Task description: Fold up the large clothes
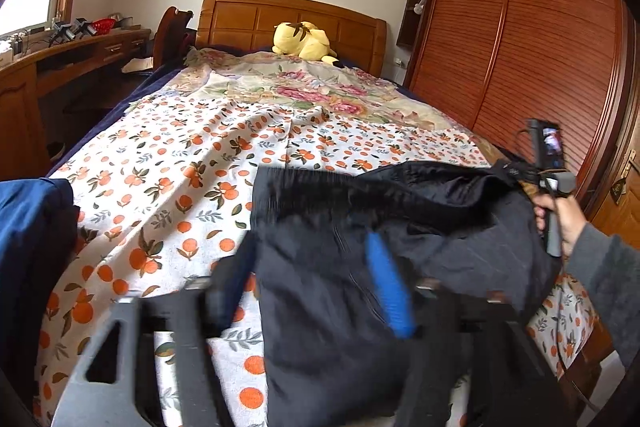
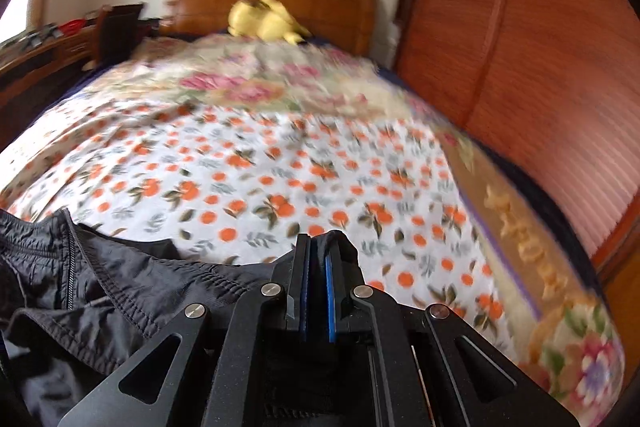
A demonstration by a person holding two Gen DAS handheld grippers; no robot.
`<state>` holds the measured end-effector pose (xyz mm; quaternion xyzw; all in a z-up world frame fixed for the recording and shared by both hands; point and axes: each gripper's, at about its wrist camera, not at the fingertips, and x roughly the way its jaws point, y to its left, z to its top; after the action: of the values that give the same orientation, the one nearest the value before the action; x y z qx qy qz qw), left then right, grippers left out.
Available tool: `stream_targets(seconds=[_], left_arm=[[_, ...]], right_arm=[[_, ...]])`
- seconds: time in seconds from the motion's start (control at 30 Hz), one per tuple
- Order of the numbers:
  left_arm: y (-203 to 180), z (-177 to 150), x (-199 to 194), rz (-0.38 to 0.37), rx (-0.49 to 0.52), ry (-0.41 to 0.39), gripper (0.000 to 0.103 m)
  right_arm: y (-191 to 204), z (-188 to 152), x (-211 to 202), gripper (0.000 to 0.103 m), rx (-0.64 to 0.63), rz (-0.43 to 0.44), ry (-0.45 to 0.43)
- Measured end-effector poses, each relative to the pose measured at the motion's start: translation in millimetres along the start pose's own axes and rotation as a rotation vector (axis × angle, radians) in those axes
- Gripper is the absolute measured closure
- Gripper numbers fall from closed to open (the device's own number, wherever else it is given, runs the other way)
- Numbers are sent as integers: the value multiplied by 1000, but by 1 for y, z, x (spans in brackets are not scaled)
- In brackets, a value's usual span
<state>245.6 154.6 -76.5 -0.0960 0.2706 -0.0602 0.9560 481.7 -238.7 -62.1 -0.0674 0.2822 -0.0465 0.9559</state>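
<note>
The right gripper (image 2: 316,263) has its 2 jaws pinched together on the hem of the black jacket (image 2: 100,291), which trails off to its left. The left gripper (image 1: 320,287) is spread wide, the jacket draped between its fingers over the orange-print bedsheet (image 1: 168,187). Only the left view shows the right hand (image 1: 560,219).

Soft window daylight, motion blur, fisheye edges

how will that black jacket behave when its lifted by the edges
Probably floppy: the black jacket sags and bunches between the right claw and left claw. Its thin crinkled shell looks light, maybe slippery. The zipper may make folds uneven.
</note>
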Motion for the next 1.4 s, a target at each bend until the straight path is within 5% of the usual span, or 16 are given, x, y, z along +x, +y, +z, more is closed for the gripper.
stream_targets(seconds=[0.1,0.17,0.23,0.33,0.53,0.93,1.0,1.1,1.17,1.3,1.4], left_arm=[[-3,0,3,-16,-4,1,26],[-7,-1,5,-8,8,5,26],[-12,-2,8,-15,16,13,26],[-20,-3,11,-22,32,22,26],[-40,-7,16,-48,64,32,26],[-71,-23,39,-78,133,90,26],[-72,-24,42,-81,135,97,26],[-74,-24,46,-87,138,102,26],[-76,-24,47,-90,138,103,26],[-79,-24,49,-95,142,106,26],[-80,-24,49,-96,143,106,26]], right_arm=[[3,1,17,93,51,34,84],[1,3,20,76,62,81,122],[-1,4,7,53,48,60,90],[-15,8,-15,41,26,52,36],[-20,-17,-16,41,-75,49,117],[-29,-7,58,41,15,159,275],[-26,-8,67,43,21,178,300],[-21,-13,88,61,30,221,342],[-18,-12,86,96,20,250,326],[-12,-6,61,100,-48,231,184],[-31,4,43,101,29,81,85]])
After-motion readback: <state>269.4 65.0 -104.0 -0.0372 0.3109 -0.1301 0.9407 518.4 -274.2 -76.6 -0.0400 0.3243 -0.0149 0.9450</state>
